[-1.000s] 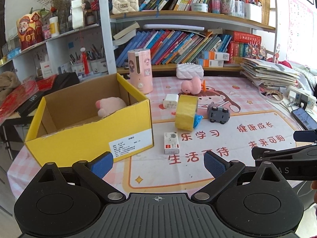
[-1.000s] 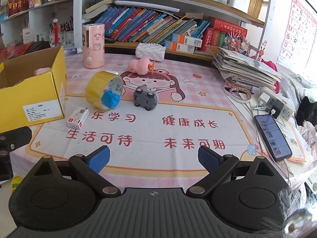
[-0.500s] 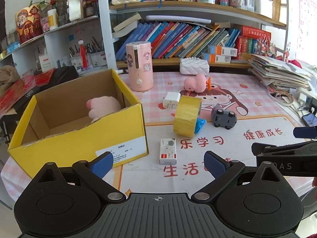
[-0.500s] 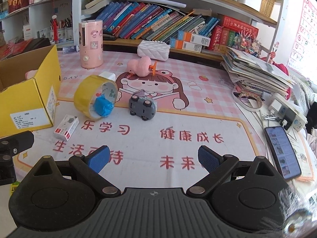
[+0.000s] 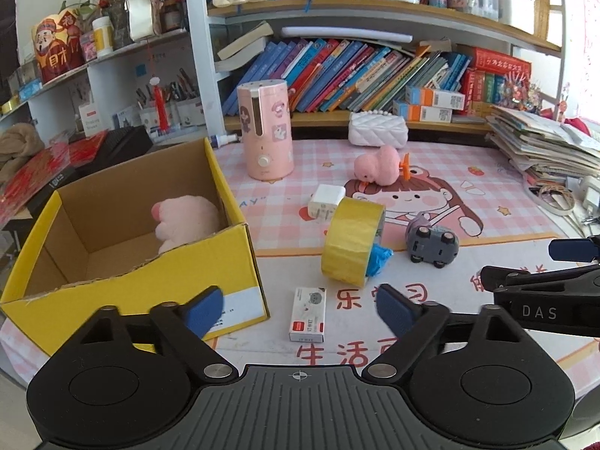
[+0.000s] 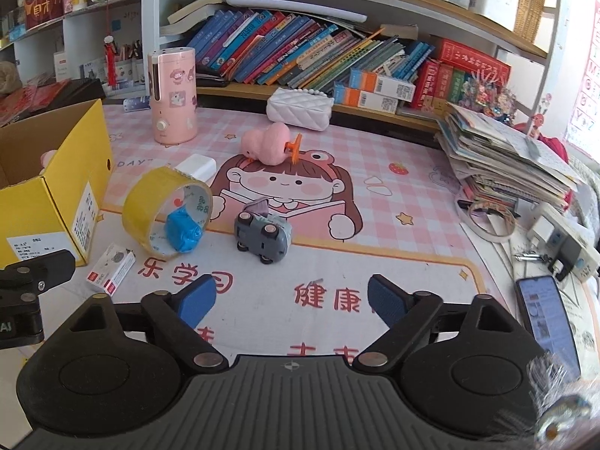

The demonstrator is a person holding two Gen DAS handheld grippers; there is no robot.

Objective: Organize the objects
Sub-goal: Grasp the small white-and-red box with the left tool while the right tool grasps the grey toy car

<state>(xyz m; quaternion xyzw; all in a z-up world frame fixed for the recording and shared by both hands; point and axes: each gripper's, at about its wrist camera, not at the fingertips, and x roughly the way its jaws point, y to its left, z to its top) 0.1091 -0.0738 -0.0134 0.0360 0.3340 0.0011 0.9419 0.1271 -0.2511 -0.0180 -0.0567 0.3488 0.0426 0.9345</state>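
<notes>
An open yellow cardboard box [image 5: 240,258] [image 6: 75,191] stands at the left with a pink plush [image 5: 187,221] inside. On the pink mat lie a small white and red box [image 5: 307,315] [image 6: 111,269], a yellow tape roll [image 5: 350,243] [image 6: 165,213] with a blue wad [image 6: 183,233] in it, a grey toy car [image 5: 433,245] [image 6: 262,236], a white charger [image 5: 326,198] [image 6: 195,167] and a pink duck toy [image 5: 378,165] [image 6: 268,144]. My left gripper [image 5: 300,309] is open, just before the small box. My right gripper [image 6: 290,298] is open, short of the car.
A pink humidifier [image 5: 264,129] and a white quilted pouch [image 5: 377,131] stand at the back before bookshelves. A paper stack [image 6: 502,157], a tape ring [image 6: 491,217], a power strip [image 6: 562,247] and a phone [image 6: 543,318] lie at the right.
Both grippers have moved forward toward the objects. The small box, tape roll and car appear nearer and larger. Both stay open and empty.
</notes>
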